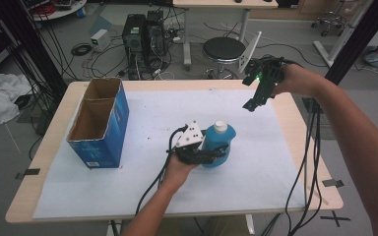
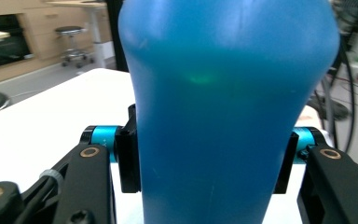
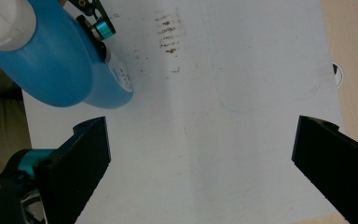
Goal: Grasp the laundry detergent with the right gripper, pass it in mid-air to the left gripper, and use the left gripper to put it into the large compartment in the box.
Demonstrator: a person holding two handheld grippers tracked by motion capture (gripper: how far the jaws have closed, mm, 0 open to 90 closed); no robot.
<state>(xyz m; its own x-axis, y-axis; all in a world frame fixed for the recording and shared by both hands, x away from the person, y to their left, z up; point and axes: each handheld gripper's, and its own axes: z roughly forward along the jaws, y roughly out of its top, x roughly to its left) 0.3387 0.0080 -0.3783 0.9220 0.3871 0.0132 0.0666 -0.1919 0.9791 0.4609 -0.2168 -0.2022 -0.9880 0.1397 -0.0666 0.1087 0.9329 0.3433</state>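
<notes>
Left gripper was clamped on the blue bottle, upright mid-table on the white sheet. I saw right gripper spread wide, empty, raised well apart toward the far right; left was nearer.

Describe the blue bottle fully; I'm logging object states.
The blue bottle looks like translucent plastic holding blue liquid, with a white cap and a body that widens upward from a narrower waist. It stands upright near the middle of the white sheet. The left gripper is shut on its lower body, one pad on each side.
</notes>
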